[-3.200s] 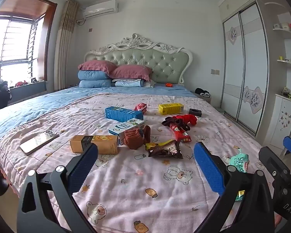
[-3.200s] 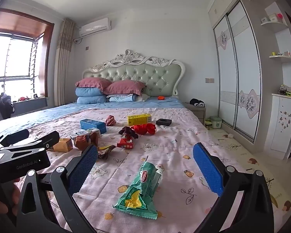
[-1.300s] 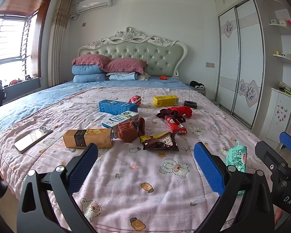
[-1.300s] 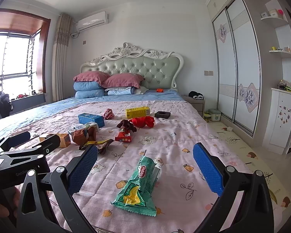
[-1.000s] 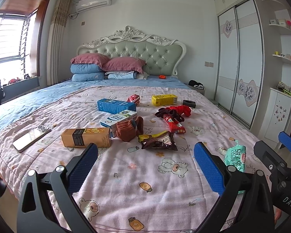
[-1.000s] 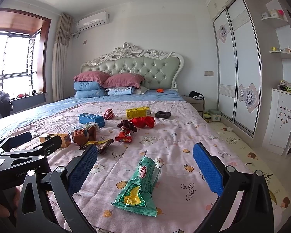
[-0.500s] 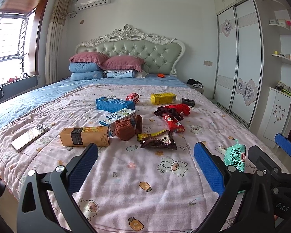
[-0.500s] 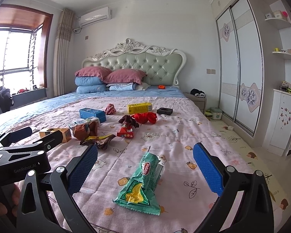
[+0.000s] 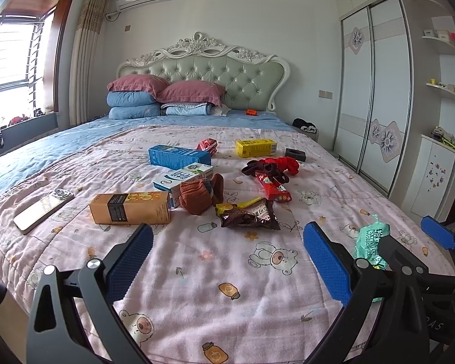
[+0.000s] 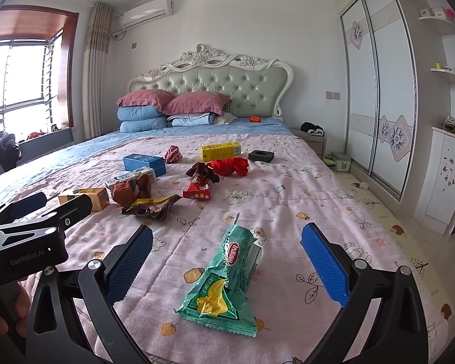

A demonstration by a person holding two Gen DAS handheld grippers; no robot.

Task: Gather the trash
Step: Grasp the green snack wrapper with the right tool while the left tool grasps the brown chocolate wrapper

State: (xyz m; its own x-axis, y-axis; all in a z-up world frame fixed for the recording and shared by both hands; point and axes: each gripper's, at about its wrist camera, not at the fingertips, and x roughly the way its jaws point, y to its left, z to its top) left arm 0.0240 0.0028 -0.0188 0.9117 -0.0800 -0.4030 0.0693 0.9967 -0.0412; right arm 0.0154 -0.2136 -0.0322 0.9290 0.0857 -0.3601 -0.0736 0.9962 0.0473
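Nothing collected yet. My right claw [image 10: 226,261] hangs spread over the green wrapper [image 10: 224,276] near the bed's [image 10: 303,212] foot edge; my left claw [image 9: 227,261] spread too. Next: lower, pinch.

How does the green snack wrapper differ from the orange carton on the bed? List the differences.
The green snack wrapper is a soft, crinkled film pouch lying flat; the orange carton is a rigid box on its side. The wrapper lies alone near the foot of the bed, between the fingers of the open right gripper; the carton sits farther up, beside a white-and-blue box and a brown cloth bundle. Both rest on the pink quilt, ungrasped.
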